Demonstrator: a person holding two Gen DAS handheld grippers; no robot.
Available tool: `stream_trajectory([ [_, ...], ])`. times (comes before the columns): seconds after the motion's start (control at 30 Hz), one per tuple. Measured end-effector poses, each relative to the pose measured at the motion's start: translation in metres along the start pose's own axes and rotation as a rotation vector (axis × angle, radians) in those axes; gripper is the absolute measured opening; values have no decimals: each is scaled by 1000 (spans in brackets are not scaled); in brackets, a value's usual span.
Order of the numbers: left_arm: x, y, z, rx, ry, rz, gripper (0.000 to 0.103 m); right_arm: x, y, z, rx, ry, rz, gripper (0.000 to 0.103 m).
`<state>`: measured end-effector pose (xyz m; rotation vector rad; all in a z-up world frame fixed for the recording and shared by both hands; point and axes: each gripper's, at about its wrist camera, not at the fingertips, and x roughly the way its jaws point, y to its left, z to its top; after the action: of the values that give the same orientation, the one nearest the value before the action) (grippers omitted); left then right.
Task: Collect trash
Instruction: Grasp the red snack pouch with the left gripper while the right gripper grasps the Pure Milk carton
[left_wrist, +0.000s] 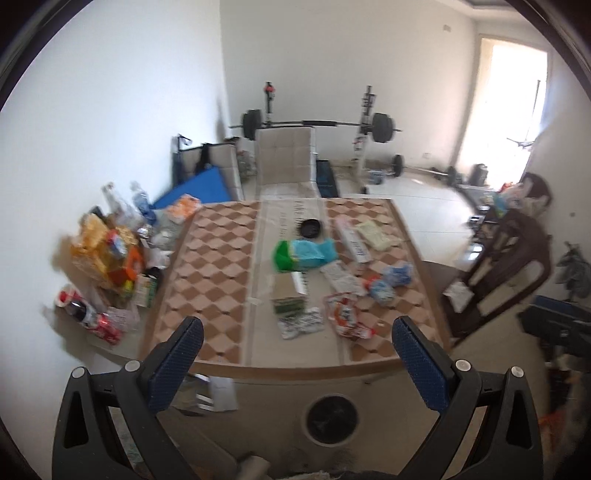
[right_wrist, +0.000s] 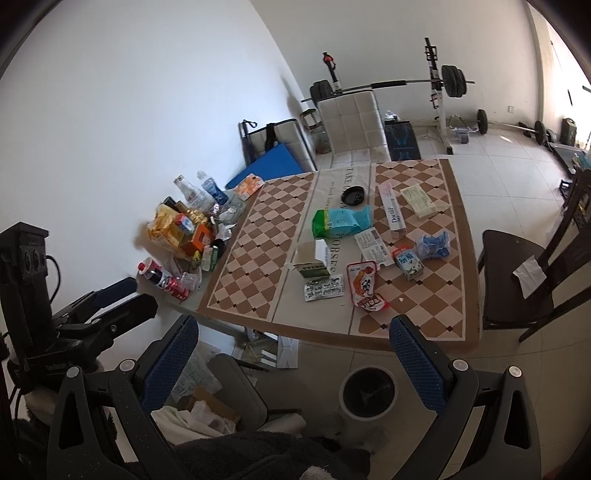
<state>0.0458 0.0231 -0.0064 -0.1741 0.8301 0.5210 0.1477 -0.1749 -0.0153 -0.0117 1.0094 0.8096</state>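
Right wrist view: both grippers (right_wrist: 291, 354) (left_wrist: 297, 354) are held open, empty; the red wrapper (right_wrist: 365, 290), near the bench (right_wrist: 243, 280) edge, is judged light, crinkly, best pinched at its rim.

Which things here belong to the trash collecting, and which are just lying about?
Job:
red snack wrapper
foil blister pack
green-and-blue bag
small milk carton
bin
left gripper and right gripper, both open and empty

Lying about:
barbell rack
dark chair
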Motion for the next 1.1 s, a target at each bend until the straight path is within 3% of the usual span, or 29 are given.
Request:
stream_trajectory([
  [0.07, 30, 6, 0, -5, 33, 76, 103, 11, -6, 0, 47, -7, -60, 103],
  [0.2, 96, 19, -15, -36, 154, 79, 103, 48, -34, 2, 138, 3, -194, 103],
  [0.37, 161, 9, -31, -42, 263, 128, 103, 116, -87, 7, 220, 106, -270, 103],
  [0.43, 187, 3, -36, -88, 327, 105, 103, 148, -111, 13, 229, 159, -292, 103],
  [0.63, 292, -47, -51, -206, 554, 57, 103, 270, -191, 45, 196, 314, -305, 103],
  [0.73, 343, -74, -57, -249, 662, 73, 100, 345, -226, 62, 143, 415, -282, 95],
  [0.93, 421, -109, -59, -386, 806, 0, 86, 464, -248, 80, -28, 613, -215, 91],
  [1.0, 439, -118, -62, -424, 845, -17, 86, 493, -247, 79, -85, 670, -192, 87],
  [1.1, 459, -129, -66, -433, 896, -5, 86, 521, -247, 73, -141, 749, -181, 63],
])
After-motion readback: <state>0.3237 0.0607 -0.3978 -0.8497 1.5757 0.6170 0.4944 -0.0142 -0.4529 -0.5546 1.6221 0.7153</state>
